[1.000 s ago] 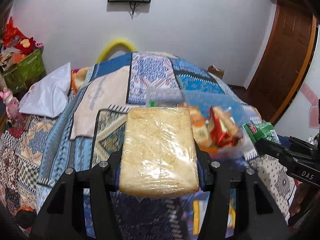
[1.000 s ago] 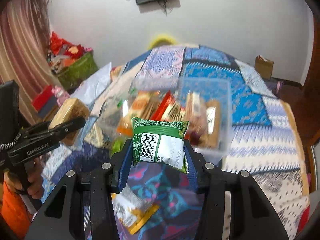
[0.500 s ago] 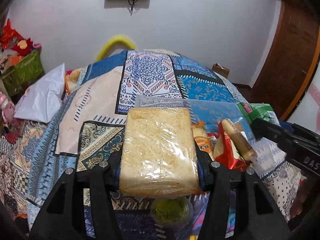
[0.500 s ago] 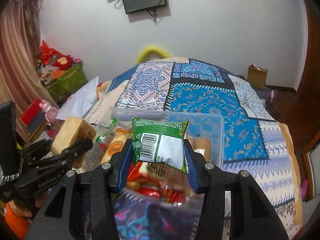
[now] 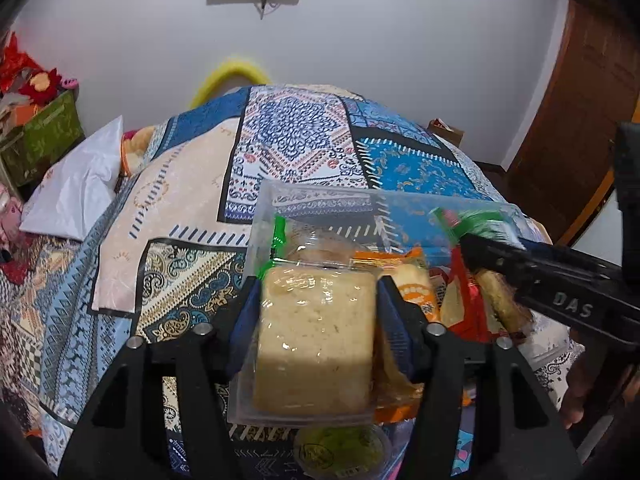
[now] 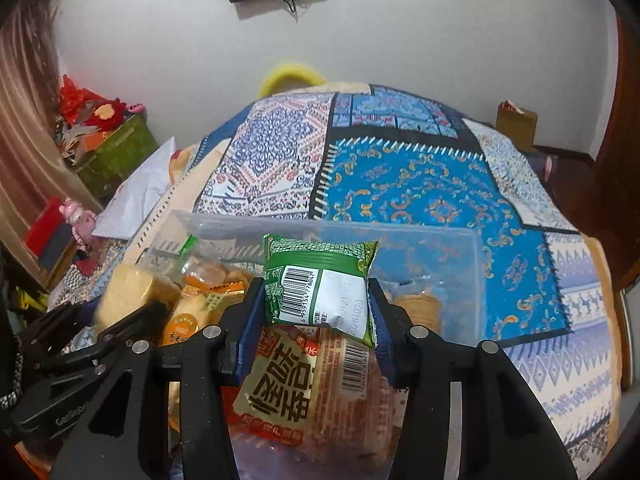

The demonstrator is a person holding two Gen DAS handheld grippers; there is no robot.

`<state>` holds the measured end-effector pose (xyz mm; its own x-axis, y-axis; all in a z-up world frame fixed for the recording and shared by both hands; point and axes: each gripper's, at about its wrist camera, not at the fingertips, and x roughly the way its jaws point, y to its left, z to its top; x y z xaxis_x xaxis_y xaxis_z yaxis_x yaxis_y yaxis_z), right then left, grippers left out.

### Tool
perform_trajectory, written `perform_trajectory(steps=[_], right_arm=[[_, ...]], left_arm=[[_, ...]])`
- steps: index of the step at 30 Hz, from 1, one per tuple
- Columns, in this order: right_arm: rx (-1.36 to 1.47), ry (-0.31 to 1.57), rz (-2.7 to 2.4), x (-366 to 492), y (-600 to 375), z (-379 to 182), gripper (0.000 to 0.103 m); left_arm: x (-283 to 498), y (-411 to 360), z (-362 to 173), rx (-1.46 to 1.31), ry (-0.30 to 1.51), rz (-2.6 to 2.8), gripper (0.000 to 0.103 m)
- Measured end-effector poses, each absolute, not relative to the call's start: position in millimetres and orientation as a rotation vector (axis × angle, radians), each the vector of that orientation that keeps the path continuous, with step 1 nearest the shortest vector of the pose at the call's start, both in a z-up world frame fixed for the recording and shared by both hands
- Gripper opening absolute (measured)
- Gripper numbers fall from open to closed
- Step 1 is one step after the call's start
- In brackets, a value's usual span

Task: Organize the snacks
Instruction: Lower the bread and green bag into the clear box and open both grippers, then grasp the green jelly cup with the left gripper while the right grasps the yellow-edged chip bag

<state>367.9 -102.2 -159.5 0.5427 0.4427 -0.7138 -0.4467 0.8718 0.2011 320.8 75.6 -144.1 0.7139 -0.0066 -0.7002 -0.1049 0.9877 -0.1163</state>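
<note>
Over clear snack bin [image 6: 476, 248]: left claw [image 5: 318, 316] clamped on wrapped cake [image 5: 316, 340], right claw [image 6: 318, 304] clamped on green packet [image 6: 320, 280].

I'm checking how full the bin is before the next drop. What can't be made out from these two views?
- Left wrist: the wrapped cake in the left gripper hides the clear bin floor.
- Right wrist: the green packet in the right gripper covers the snacks behind it.
- Green packet's front label: turned away.
</note>
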Motion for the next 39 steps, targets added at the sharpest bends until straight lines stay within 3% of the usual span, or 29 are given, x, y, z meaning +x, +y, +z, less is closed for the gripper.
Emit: perform_trajectory(steps=[6, 13, 24, 39], right_arm=[[-0.003, 0.880, 0.519, 369, -106, -160, 0.055], [-0.025, 0.832, 0.517, 356, -112, -141, 0.070], [-0.053, 0.766, 0.528, 309, -134, -120, 0.074], [-0.120, 0.843, 0.559, 247, -145, -170, 0.075]], left_arm=[[313, 70, -131, -0.115, 0.756, 0.047, 0.066], [291, 72, -114, -0.133, 0.740, 0.029, 0.070], [243, 78, -127, -0.155, 0.808, 0.022, 0.071], [259, 54, -191, -0.187, 0.964, -0.014, 0.071]])
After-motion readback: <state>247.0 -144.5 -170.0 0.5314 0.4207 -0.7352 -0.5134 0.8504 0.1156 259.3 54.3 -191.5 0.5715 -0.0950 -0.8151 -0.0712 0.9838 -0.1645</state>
